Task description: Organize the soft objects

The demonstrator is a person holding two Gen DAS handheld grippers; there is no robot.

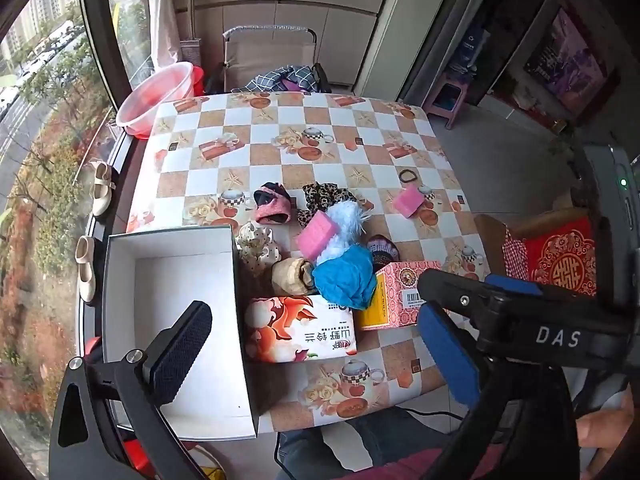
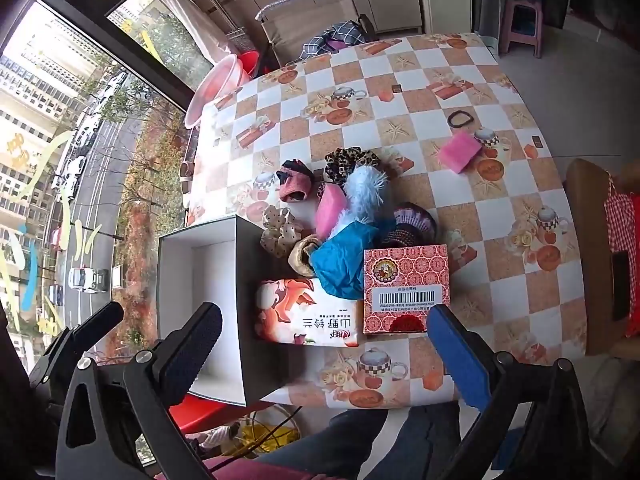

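**Soft pile untouched, both claws released above the near edge**

Soft objects sit heaped mid-tabletop: blue cloth (image 2: 344, 264), white fluffy piece (image 2: 366, 196), pink sponge (image 2: 330, 210), leopard scrunchie (image 2: 346, 162), polka-dot scrunchie (image 2: 282, 232), beige scrunchie (image 2: 302, 254). A second pink sponge (image 2: 460, 152) and a dark hair tie (image 2: 460, 119) lie well apart, farther back. Tissue pack (image 2: 306, 318) and red carton (image 2: 406, 288) touch the heap's near side. White box (image 2: 176, 280), open and empty, stands just beside it, overhanging the tabletop (image 2: 500, 240) edge.

Left claw (image 1: 316, 354) and right claw (image 2: 324, 354): both spread wide, nothing between the pads.

Risks, as judged:
- Items overlap; a grab at the blue cloth may drag neighbours along.
- Box overhangs; a nudge could tip it off.
- Carton blocks a straight approach from the near side.
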